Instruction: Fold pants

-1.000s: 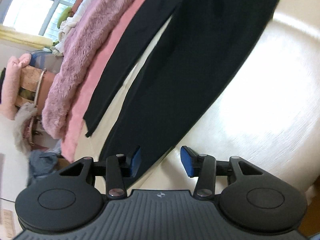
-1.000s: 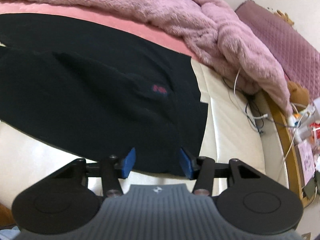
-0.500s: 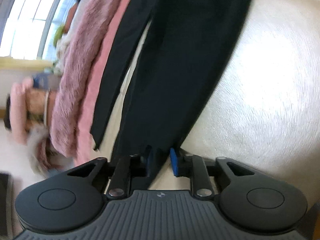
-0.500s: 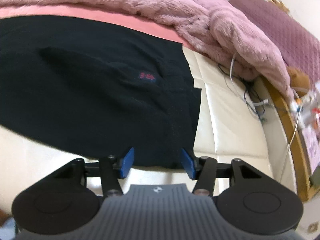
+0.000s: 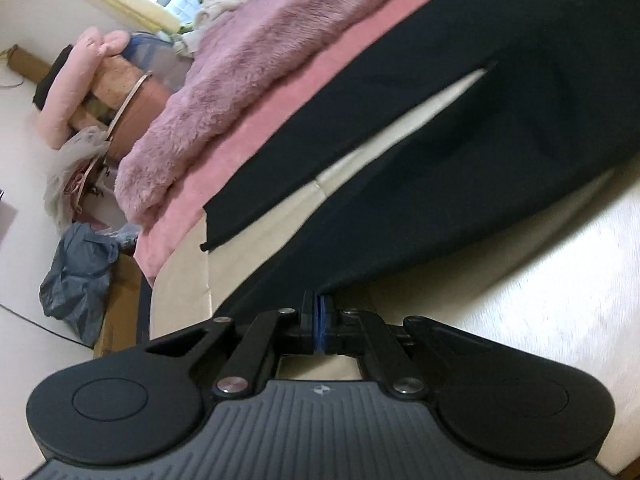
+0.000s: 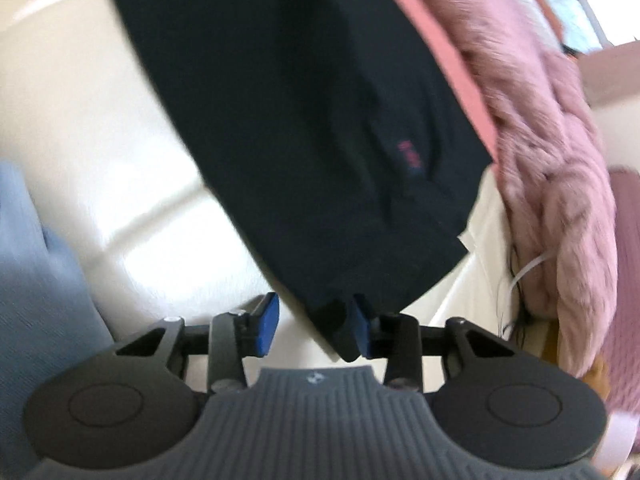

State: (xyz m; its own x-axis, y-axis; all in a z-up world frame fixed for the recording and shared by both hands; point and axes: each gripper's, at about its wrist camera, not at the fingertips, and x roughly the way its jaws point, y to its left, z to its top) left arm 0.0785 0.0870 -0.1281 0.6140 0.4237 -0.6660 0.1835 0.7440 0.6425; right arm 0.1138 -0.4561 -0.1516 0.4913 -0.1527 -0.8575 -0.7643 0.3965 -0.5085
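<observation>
Black pants gripped at one end, fold barely begun

Black pants (image 5: 460,168) lie spread on the bed (image 5: 520,280) ahead of both tools, legs apart, no fold made. My left tool (image 5: 320,312) is clamped on a leg hem. My right tool (image 6: 312,320) stands apart, waistband corner between its pads, tilted low.

pants (image 5: 460,168): 1; hand-held gripper (image 5: 319,312): 2; fluffy pink blanket (image 5: 248,60): 1

The right tool (image 6: 314,326), jaws apart, straddles the black pants' (image 6: 304,120) corner.
</observation>
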